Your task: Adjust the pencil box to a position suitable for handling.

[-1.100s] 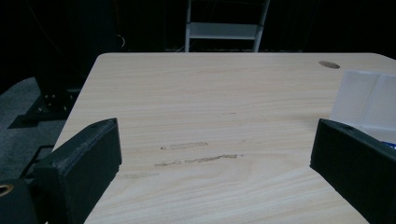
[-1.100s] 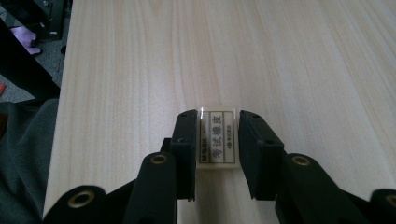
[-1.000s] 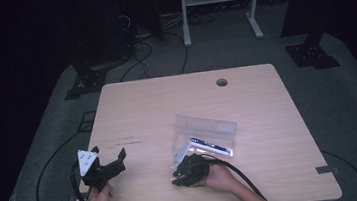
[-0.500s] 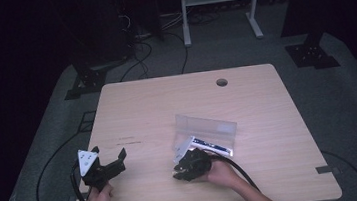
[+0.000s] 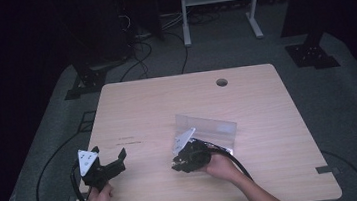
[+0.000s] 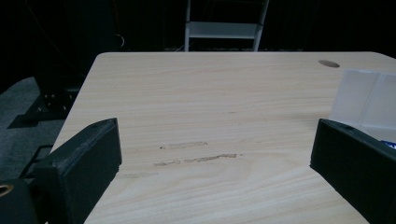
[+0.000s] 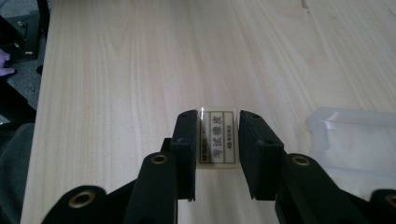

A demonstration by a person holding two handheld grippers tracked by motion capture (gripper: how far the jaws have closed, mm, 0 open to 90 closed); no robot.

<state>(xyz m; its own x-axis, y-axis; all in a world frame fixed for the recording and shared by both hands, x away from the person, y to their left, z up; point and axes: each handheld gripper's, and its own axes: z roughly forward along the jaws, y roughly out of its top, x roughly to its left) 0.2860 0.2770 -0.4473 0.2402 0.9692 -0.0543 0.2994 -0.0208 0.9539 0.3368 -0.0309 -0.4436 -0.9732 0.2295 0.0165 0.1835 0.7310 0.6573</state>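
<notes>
With the right hand-held gripper [image 7: 215,140] pinching a small eraser [image 7: 218,142] over the bench [image 7: 116,70], left hand-held gripper [image 6: 210,163] wide and idle, a careful set-down looks next.

You have a white eraser [image 7: 218,137] with a grey label printed in dark characters, black fingers [image 7: 186,135], a pale wood-grain desk [image 5: 156,103], and a translucent frosted case [image 5: 214,127].

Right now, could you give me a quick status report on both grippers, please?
Left gripper open, nothing between jaws. Right gripper shut on small labelled eraser, above table. Clear pouch alongside, not blocking.
</notes>
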